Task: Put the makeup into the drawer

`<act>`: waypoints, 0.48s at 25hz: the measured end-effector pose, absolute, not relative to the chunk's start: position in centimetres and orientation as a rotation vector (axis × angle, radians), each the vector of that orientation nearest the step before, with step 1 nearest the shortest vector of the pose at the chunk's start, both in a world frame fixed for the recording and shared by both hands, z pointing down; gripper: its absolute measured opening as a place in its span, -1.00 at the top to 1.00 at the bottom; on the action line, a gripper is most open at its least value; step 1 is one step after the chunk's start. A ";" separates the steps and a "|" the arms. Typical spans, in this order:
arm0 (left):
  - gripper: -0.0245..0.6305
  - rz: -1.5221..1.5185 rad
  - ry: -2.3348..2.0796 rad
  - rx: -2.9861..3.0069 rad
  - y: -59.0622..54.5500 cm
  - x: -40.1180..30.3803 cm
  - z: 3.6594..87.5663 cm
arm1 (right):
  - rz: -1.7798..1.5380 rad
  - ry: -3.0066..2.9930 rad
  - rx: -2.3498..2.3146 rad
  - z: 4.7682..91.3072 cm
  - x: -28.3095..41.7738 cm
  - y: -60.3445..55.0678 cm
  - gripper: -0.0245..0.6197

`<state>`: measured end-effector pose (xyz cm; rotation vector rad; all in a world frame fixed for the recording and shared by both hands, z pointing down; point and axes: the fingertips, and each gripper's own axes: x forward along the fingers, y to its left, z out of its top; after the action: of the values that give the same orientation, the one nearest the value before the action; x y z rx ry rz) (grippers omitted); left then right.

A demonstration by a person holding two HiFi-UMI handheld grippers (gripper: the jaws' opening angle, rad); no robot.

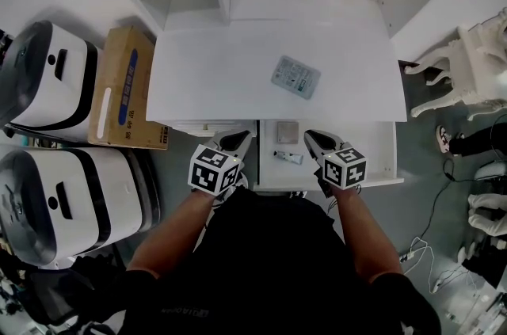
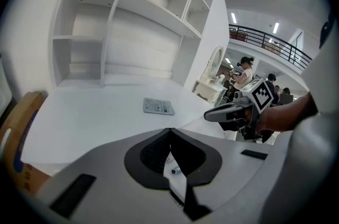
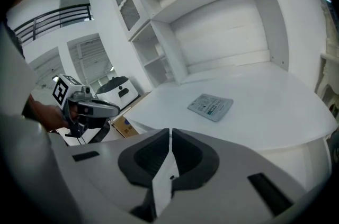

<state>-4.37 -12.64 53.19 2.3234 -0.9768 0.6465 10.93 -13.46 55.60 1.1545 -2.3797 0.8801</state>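
On the left stand two white machines, one behind the other, with a cardboard box between them and the desk. Further right, the left gripper hangs at the desk's near edge, just left of the open drawer. In its own view its jaws meet at the tips with nothing caught between them. The drawer juts out below the right half of the desk. Inside it, a small square case lies toward the far side and a slim tube lies nearer. Farther back on the desktop, well apart from both grippers, rests a flat makeup packet, lying at a slant. The right gripper hangs over the drawer, just right of the tube, its jaws pressed together and empty. At far right stands a white chair.
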 end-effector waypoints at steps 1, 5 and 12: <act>0.90 0.649 -0.985 2.315 -12.7 -4.7 53.3 | 0.846 -2.361 1.154 56.1 11.2 -14.0 0.81; 0.90 0.646 -1.025 2.289 -12.5 -5.9 53.5 | 0.614 -2.244 1.135 58.9 12.4 -17.1 0.81; 0.90 0.608 -1.096 2.213 -11.8 -8.2 53.7 | 0.299 -2.101 0.984 61.7 12.2 -23.8 0.75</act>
<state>-8.23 -11.83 53.68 2.2127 -1.0964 0.6083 12.17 -23.78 61.66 0.9844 -2.1007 0.2986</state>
